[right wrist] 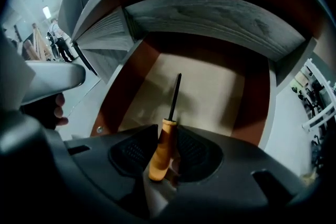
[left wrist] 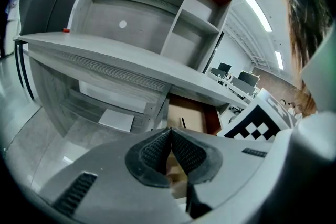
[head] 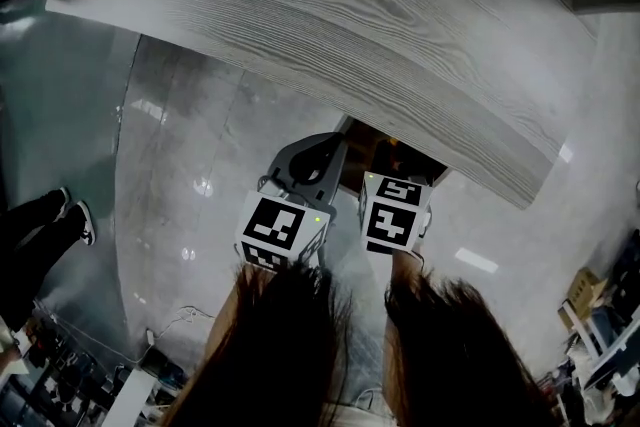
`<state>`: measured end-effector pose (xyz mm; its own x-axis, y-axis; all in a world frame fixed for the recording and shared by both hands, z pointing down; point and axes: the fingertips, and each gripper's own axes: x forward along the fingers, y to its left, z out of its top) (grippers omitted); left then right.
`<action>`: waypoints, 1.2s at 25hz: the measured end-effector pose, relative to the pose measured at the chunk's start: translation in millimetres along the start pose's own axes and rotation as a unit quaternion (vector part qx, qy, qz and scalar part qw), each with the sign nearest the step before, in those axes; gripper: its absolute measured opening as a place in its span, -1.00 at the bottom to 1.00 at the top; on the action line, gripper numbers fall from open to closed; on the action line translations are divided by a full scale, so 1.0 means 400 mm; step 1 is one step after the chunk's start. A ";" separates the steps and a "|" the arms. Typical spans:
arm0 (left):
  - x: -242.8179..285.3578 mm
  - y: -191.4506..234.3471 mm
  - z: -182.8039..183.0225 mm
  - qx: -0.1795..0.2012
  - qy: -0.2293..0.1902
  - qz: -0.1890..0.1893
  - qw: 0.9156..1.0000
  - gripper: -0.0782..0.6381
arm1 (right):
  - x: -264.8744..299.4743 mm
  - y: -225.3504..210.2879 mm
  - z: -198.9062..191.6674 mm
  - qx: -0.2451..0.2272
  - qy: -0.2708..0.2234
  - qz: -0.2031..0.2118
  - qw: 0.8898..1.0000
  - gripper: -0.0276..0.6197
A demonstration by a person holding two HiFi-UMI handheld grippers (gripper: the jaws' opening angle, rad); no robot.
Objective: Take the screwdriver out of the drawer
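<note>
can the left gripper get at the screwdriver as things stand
Probably only partly. The right gripper is shut on the orange handle of the black-shafted screwdriver at the open brown drawer, leaving just the shaft free, and the left gripper has its jaws together.

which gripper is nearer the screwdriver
Right. The right gripper is shut on the screwdriver by its handle, at the open drawer. The left gripper is shut on nothing, short of the drawer.

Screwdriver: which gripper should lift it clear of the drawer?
Right. The right gripper holds the screwdriver by its orange handle over the drawer; the left gripper is shut and empty.
</note>
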<state>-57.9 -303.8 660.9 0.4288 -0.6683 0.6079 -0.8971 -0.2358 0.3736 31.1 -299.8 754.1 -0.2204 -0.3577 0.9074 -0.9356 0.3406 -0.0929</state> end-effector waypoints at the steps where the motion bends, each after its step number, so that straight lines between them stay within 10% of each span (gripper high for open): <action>1: 0.001 0.001 -0.001 -0.001 0.000 0.002 1.000 -0.73 | 0.005 0.000 -0.003 0.003 0.003 -0.001 1.000 -0.58; 12: -0.008 0.016 -0.008 -0.014 -0.005 0.019 1.000 -0.73 | 0.017 -0.012 -0.010 0.034 0.004 -0.037 0.999 -0.59; 30: -0.045 0.014 -0.021 -0.010 0.000 0.026 1.000 -0.73 | -0.029 -0.014 0.010 0.127 -0.009 0.021 0.992 -0.65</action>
<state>-69.9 -287.1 658.0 0.3807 -0.6801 0.6266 -0.9162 -0.1860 0.3549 37.9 -301.0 742.3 -0.2629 -0.3639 0.8936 -0.9644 0.1265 -0.2322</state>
